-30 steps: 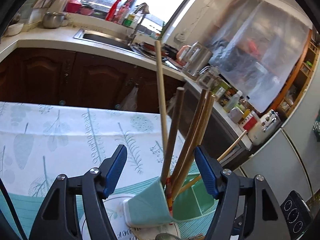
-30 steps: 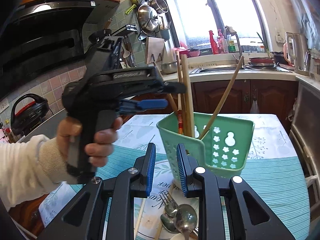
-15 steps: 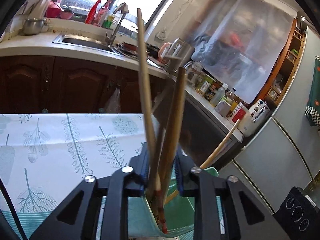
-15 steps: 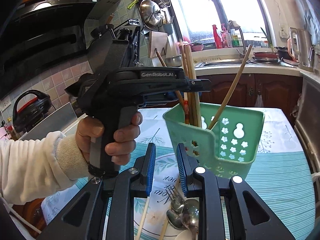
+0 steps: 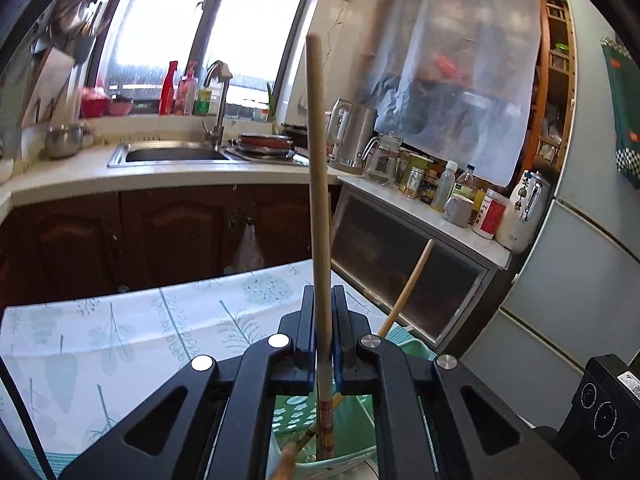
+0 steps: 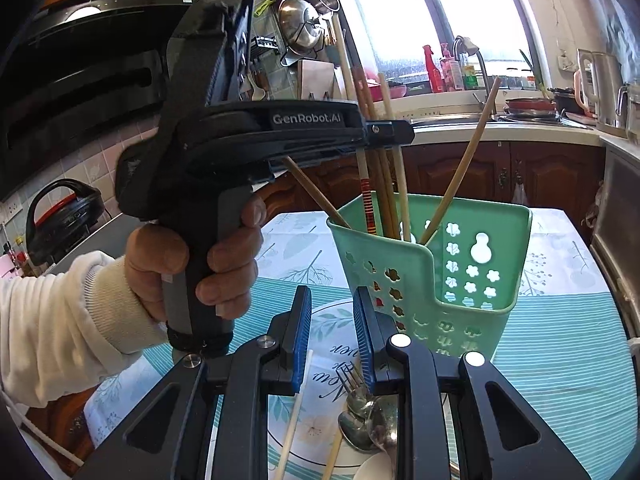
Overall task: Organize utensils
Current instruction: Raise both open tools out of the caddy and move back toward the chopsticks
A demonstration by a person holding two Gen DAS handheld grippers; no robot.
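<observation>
Standing upright on a teal-and-white leaf-print tablecloth, a mint-green perforated plastic utensil caddy with wooden chopsticks bunched in its front pocket, one more leaning toward 1 o'clock and another toward 10 o'clock. Clamped tight between the blue pads of the left gripper, a long pale wooden chopstick with red-and-yellow banding, near vertical, its banded lower end down inside the caddy. Parted by a narrow gap and gripping nothing, the right gripper, hovering over a round white floral plate at 6 o'clock of the caddy, with a metal fork and spoons and loose pale chopsticks lying on the plate. Compared with half a second ago: only one stick between the left pads rather than a bunch, and the left gripper more level, with the sink and counter now straight ahead.
</observation>
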